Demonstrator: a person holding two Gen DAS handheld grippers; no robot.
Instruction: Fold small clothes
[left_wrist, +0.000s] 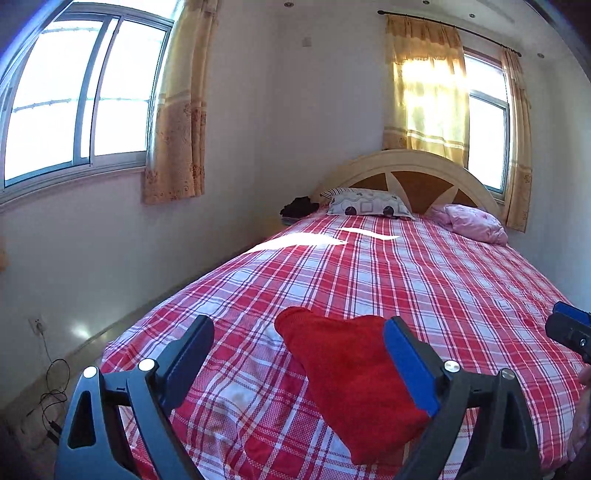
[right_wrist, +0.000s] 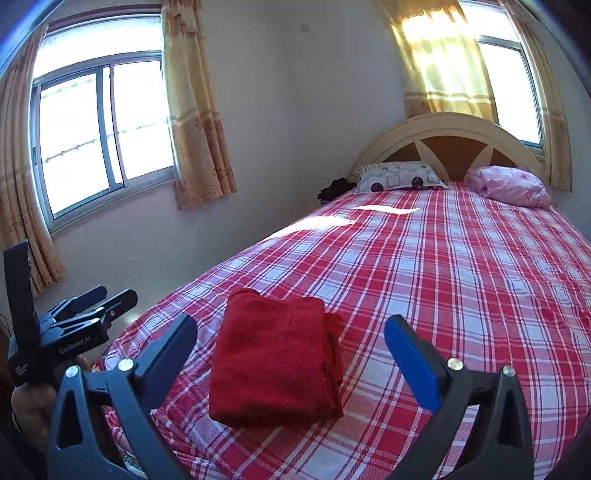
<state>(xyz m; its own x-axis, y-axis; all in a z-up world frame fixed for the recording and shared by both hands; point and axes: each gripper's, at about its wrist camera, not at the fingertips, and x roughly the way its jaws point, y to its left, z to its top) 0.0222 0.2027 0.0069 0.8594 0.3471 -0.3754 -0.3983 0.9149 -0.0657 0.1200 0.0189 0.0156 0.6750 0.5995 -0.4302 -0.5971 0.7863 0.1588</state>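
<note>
Hovering above the foot edge of a bed (right_wrist: 461, 266) with a red plaid sheet, two handheld grippers point at a red garment (right_wrist: 275, 356), folded into a thick rectangle near that edge. The left gripper (left_wrist: 299, 338) stands wide with nothing clamped; so does the right gripper (right_wrist: 290, 334). The garment lies free. The risks, as I judge them: loose layers could spring open, and a dipping finger could drag the stack off the edge.

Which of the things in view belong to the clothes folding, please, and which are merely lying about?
Part of the job:
red folded garment
left gripper, open
right gripper, open

Just lying about:
patterned pillow
pink pillow
dark clothes beside the bed
cable on the floor
</note>
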